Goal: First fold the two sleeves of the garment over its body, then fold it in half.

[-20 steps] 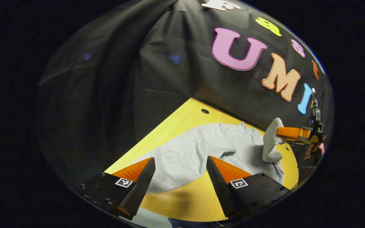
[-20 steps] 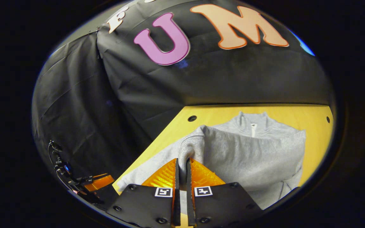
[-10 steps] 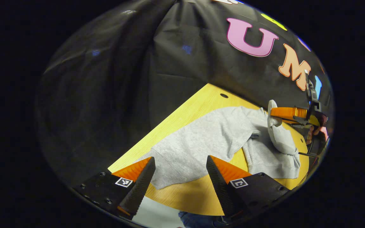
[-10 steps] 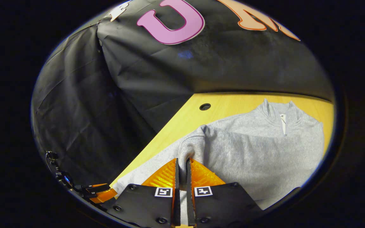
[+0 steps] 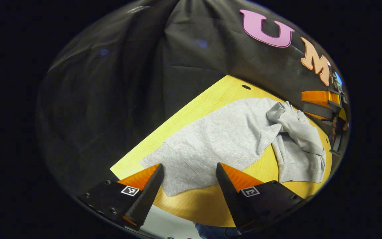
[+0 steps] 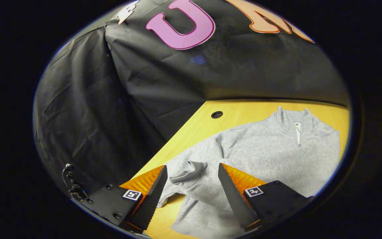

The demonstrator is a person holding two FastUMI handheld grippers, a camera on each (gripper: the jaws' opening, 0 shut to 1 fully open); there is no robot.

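I see the gray sweatshirt [image 6: 264, 156] lying flat on the table [image 5: 211, 99], one sleeve [image 6: 189, 171] bunched over its body, with my right hand-held gripper [image 6: 191, 186] and left hand-held gripper [image 5: 189, 187] both spread above it.

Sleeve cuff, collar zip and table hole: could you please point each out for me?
sleeve cuff [image 6: 191, 169], right gripper view, on its crumpled end
collar zip [image 6: 298, 132], right gripper view, mid-zip
table hole [image 6: 217, 115], right gripper view, its centre

The garment [image 6: 264, 156] is soft, matt fleecy knit cloth with a ribbed cuff [image 6: 191, 171]. The bench [image 5: 207, 205] is smooth pale wood with fine grain and a faint sheen. The booth wall [image 6: 111, 99] is creased matt cloth.
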